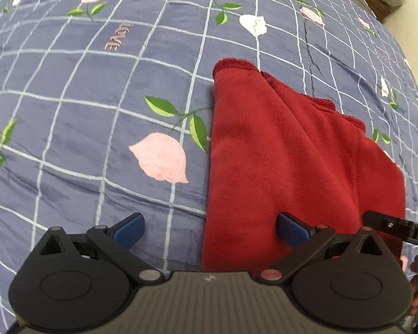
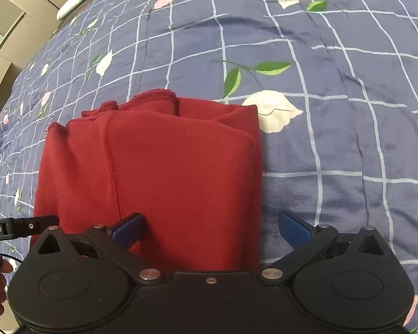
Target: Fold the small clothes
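Two hand-held grippers, left (image 1: 210,232) and right (image 2: 211,232), both spread wide, gripping nothing – each straddles a near corner of the red garment (image 2: 164,167), already folded into a thick rectangle on the bed (image 2: 334,144). Garment sits centre, its raw serged hems stacked at 12 o'clock, a white flower print at its 2 o'clock. Likely mid-fold – next move probably pinch near corners, carry toward 12. Soft ribbed knit, bulky layers; plush checked bedspread may drag
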Demonstrator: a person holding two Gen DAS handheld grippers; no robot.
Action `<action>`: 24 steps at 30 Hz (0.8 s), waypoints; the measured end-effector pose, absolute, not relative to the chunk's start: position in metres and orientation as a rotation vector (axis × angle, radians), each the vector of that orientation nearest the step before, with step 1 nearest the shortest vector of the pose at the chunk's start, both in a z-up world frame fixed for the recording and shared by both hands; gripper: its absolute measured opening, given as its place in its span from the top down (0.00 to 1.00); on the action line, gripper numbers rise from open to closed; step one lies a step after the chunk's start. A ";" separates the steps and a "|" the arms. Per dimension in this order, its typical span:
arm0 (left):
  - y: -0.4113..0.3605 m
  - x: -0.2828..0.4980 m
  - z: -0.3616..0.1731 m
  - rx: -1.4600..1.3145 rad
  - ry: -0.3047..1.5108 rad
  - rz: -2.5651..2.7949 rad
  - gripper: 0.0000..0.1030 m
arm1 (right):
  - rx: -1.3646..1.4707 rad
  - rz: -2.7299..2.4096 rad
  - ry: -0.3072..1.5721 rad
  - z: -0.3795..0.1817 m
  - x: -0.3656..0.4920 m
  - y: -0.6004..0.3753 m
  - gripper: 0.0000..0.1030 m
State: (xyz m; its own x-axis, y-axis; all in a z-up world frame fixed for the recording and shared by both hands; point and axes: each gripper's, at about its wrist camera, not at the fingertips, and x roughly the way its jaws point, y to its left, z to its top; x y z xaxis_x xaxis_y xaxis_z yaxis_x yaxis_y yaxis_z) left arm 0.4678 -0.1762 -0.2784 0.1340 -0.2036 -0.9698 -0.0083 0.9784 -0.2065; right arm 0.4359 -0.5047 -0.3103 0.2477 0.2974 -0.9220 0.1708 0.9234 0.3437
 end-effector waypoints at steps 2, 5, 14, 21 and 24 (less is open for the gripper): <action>-0.173 0.469 -0.283 -0.227 1.460 -0.161 0.00 | 0.416 0.086 1.333 -0.311 0.436 -0.504 0.00; -0.170 0.468 -0.287 -0.292 1.500 -0.193 0.00 | 0.413 0.080 1.332 -0.312 0.437 -0.502 0.00; -0.197 0.465 -0.289 -0.164 1.518 -0.245 0.00 | 0.387 0.067 1.255 -0.312 0.422 -0.499 0.00; -0.203 0.472 -0.285 -0.135 1.527 -0.231 0.06 | 0.409 0.021 1.288 -0.308 0.424 -0.497 0.05; -0.209 0.475 -0.281 -0.142 1.536 -0.228 0.14 | 0.432 0.014 1.286 -0.305 0.422 -0.497 0.13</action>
